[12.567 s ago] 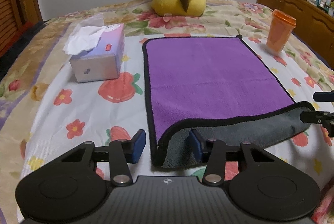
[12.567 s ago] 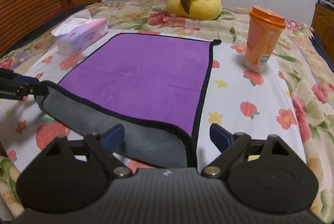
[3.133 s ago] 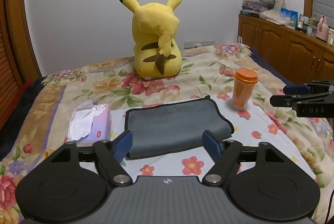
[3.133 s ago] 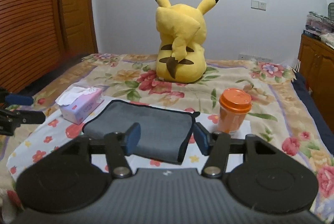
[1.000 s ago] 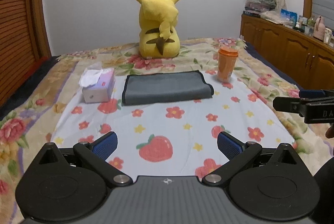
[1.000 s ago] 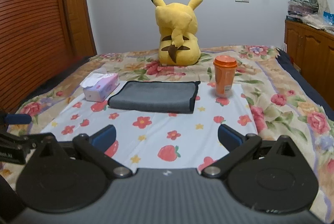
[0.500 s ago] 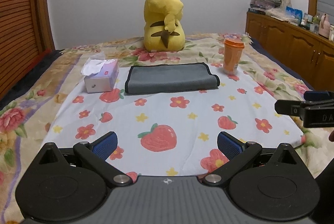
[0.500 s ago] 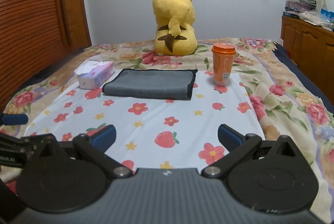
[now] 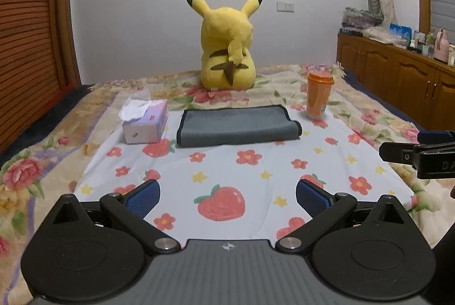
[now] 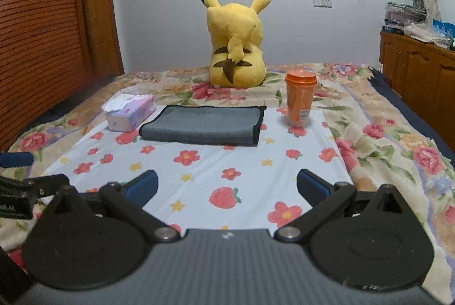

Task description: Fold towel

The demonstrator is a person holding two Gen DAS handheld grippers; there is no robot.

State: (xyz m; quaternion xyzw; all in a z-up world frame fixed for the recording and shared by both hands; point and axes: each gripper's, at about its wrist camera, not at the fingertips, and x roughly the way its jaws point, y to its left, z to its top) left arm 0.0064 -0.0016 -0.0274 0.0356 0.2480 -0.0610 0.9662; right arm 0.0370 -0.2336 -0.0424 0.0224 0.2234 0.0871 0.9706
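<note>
The towel (image 9: 236,125) lies folded in half, grey side up with a black hem, on the flowered sheet far ahead; it also shows in the right wrist view (image 10: 202,125). My left gripper (image 9: 227,198) is open and empty, held low near the bed's front, well short of the towel. My right gripper (image 10: 226,187) is open and empty at about the same distance. Each gripper shows at the edge of the other's view: the right one (image 9: 418,151), the left one (image 10: 25,174).
A tissue box (image 9: 145,121) stands left of the towel and an orange lidded cup (image 9: 319,95) right of it. A yellow plush toy (image 9: 227,49) sits behind. A wooden cabinet (image 9: 403,77) runs along the right, a wooden slatted wall (image 10: 42,20) on the left.
Both grippers have sunk slightly lower and stayed back from the towel, wide open. The towel has not moved.
</note>
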